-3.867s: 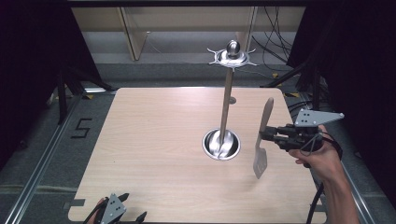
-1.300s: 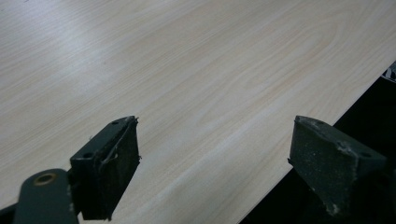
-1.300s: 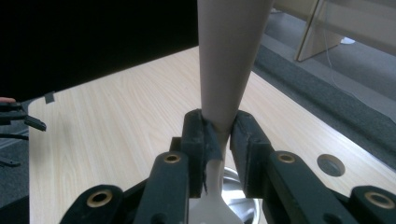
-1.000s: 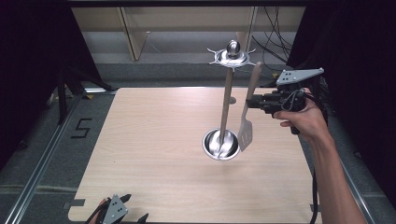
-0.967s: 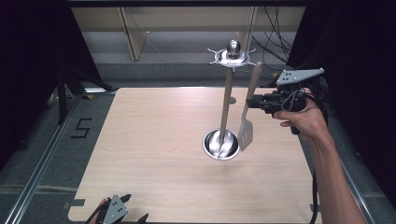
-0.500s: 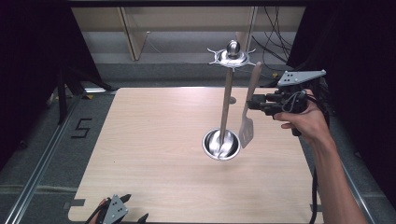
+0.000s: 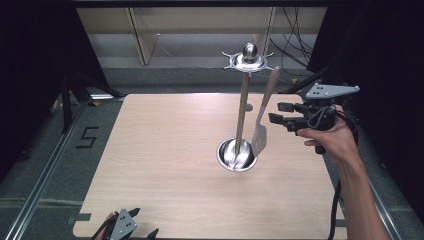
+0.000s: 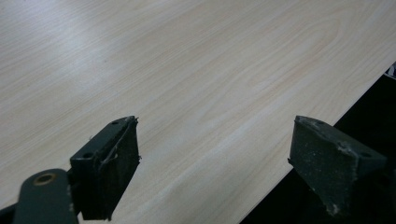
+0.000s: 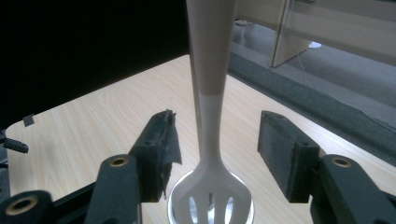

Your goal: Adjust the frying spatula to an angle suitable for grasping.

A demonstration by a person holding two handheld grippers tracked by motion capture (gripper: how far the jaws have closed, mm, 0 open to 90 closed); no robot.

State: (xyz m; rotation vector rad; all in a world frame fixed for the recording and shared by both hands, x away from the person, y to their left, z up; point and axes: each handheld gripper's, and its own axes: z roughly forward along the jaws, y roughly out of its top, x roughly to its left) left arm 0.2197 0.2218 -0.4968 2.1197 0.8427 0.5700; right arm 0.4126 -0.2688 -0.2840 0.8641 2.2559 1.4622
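A metal utensil stand [image 7: 242, 115] rises from a round steel base [image 7: 226, 155] at the table's middle, with a crown of hooks [image 7: 248, 59] on top. A beige slotted spatula [image 7: 260, 135] hangs upright beside the pole, head down over the base, and its top end meets the crown. My right gripper [image 7: 277, 112] sits just right of the handle, open. In the right gripper view the spatula [image 9: 210, 70] stands between the spread jaws of the right gripper [image 9: 215, 130], touching neither. My left gripper [image 7: 142, 222] rests open at the table's near edge, nothing between the pads of the left gripper [image 8: 215, 140].
The light wooden table [image 7: 160, 150] is bare around the stand. Its right edge lies under my right forearm [image 7: 355, 190]. Dark curtains flank both sides, and cables [image 7: 295, 40] and wooden frames lie beyond the far edge.
My right gripper lifted the spatula from the table's right side up to the stand. Its jaws, shut on the handle half a second ago, now stand apart.
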